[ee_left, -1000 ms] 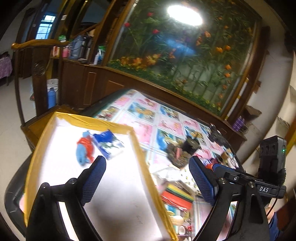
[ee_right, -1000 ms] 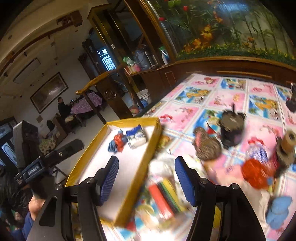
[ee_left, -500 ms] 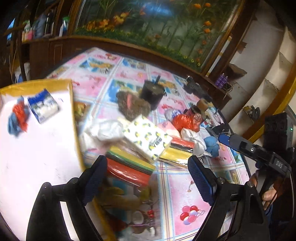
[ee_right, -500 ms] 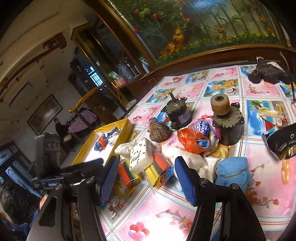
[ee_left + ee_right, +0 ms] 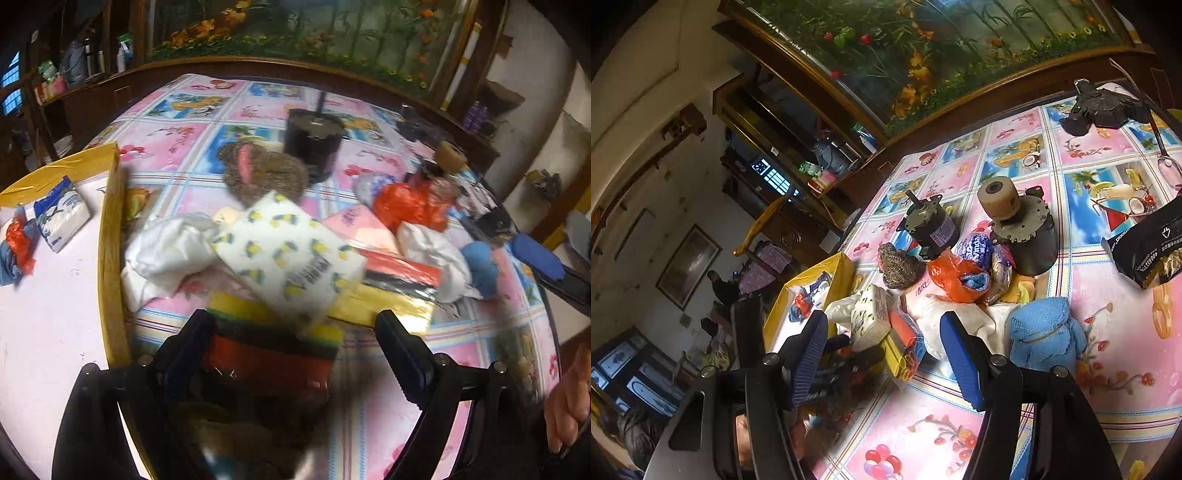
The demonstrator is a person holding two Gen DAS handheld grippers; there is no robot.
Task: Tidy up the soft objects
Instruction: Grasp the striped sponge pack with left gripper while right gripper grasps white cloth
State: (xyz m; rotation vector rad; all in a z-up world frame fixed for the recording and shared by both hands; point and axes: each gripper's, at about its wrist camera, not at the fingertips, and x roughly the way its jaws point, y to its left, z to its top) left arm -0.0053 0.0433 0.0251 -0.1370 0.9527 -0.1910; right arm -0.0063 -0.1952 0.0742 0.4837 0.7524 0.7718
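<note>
Sponges (image 5: 273, 350) lie crosswise at twelve o'clock, between our nearer left hand-held gripper's (image 5: 295, 343) parted jaws.

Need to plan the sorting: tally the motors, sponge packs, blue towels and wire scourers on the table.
Dark metal motors: 2
Clear-wrapped multicoloured sponge packs: 2
Blue terry towel: 1
Brownish wire scourer: 1
Total: 6

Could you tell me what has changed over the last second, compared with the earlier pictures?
The left gripper swung from over the yellow box down to the sponge pack, jaws open astride it, not gripping. The right gripper turned toward the pile, empty. The box contents and the tissue pack stayed put.
</note>
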